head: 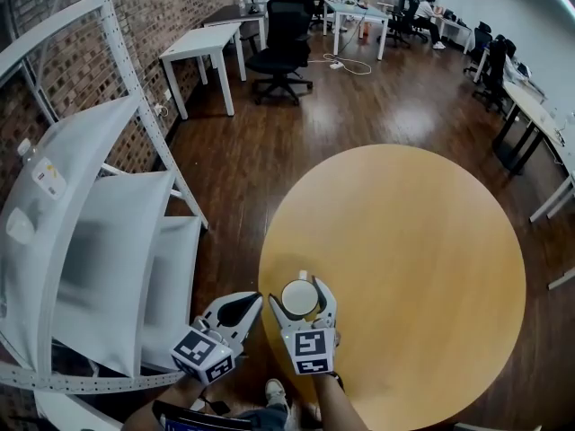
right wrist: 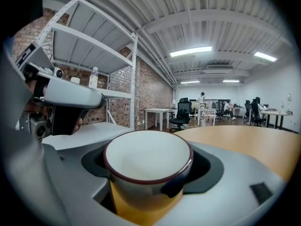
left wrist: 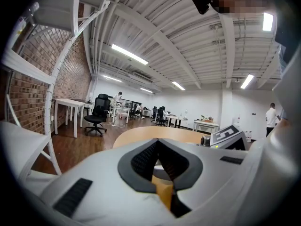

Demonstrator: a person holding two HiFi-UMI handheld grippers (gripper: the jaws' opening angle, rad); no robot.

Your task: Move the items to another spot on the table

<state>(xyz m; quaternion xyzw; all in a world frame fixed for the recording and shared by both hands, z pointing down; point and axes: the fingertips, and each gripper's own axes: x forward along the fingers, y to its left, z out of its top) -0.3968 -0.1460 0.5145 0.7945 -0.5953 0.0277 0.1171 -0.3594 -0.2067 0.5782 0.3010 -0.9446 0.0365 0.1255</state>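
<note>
A white cup (head: 299,297) with a dark rim stands upright at the near left edge of the round wooden table (head: 422,250). My right gripper (head: 302,295) is shut on the cup (right wrist: 147,166), its jaws pressed against both sides; the cup is empty inside. My left gripper (head: 250,305) hangs just left of the table's edge, over the floor, shut with nothing between its fingertips (left wrist: 159,147). The right gripper's marker cube (left wrist: 229,136) shows to its right in the left gripper view.
A white metal shelf rack (head: 99,241) stands close on the left. Beyond the table are dark wood floor, a white desk (head: 202,48), a black office chair (head: 283,48) and more desks with people far back. A shoe (head: 276,391) shows below.
</note>
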